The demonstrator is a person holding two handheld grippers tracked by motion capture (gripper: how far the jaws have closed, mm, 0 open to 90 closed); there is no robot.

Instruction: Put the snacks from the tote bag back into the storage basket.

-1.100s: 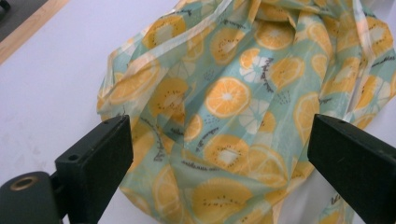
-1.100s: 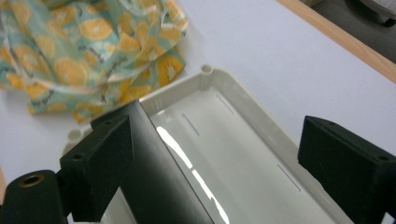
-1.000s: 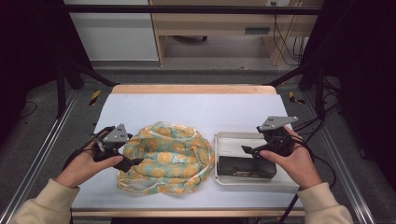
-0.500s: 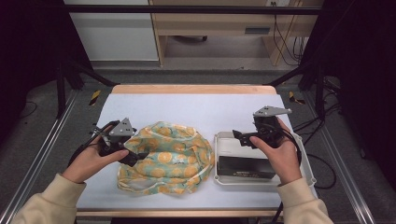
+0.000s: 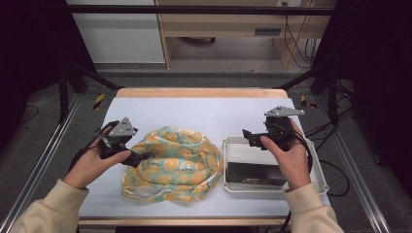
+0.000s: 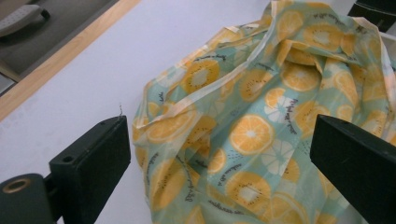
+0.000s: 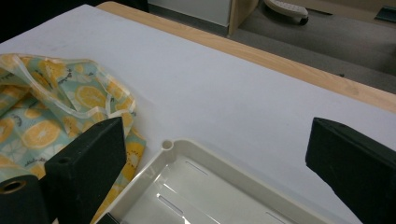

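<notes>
high view: above, facing forward-down | gripper views: close, low | shared: fruit-print bag (image 5: 172,162), white table (image 5: 204,114)

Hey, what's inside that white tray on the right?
A black box-like object lies in the white tray; the far part is bare. The right hand covers its right side.

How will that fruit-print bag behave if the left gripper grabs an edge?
The fruit-print bag lies crumpled and creased, so it's probably floppy and will drape. It looks thin, likely light. Pushed, it would probably bunch toward the tray rather than slide.
</notes>
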